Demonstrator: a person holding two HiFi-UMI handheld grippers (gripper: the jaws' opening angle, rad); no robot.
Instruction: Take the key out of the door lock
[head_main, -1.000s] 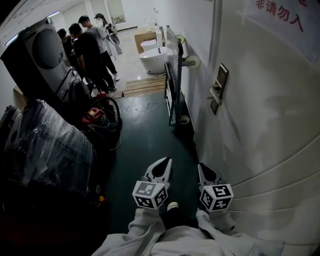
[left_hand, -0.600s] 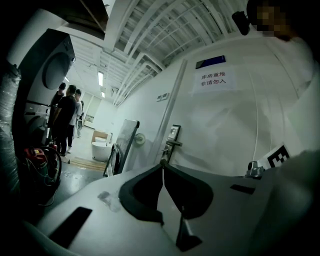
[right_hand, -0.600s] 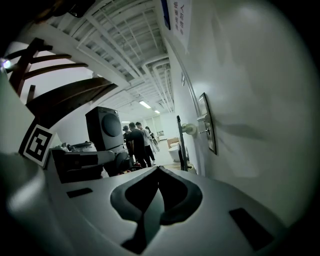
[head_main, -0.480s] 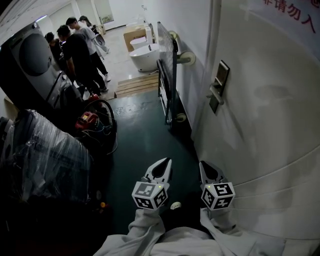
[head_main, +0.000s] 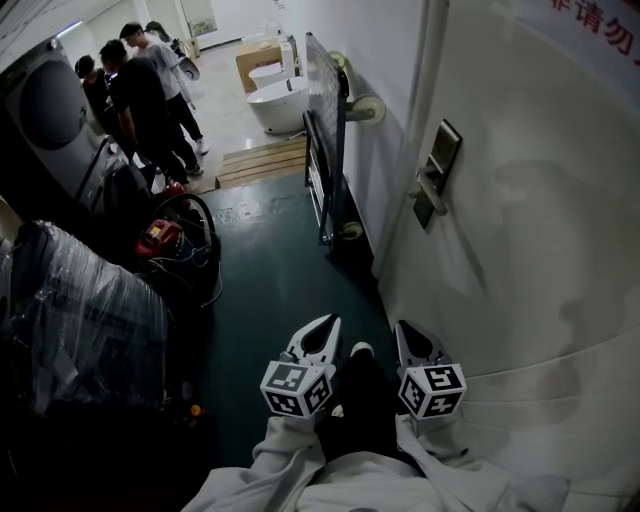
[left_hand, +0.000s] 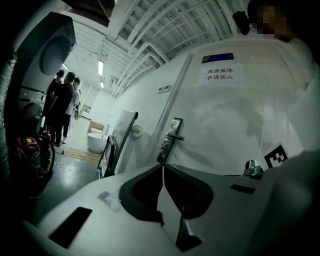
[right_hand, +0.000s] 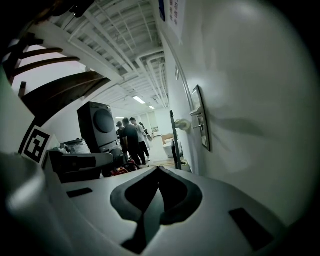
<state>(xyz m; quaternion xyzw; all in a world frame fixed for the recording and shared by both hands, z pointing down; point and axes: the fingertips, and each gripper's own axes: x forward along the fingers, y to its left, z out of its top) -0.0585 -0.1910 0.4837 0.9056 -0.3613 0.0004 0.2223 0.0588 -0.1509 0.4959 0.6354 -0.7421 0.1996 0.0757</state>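
Nearest: left gripper (head_main: 322, 330) and right gripper (head_main: 408, 338) held low, side by side, jaws of both pressed together, nothing between them. Ahead, higher and to the right: door lock (head_main: 437, 172) on the white door (head_main: 540, 280), well apart from both, right gripper judged the nearer. Lock standing upright, handle (head_main: 424, 188) jutting out from the door face. Key presumably at the lock, not made out in any view. Farthest: people (head_main: 140, 90) standing.
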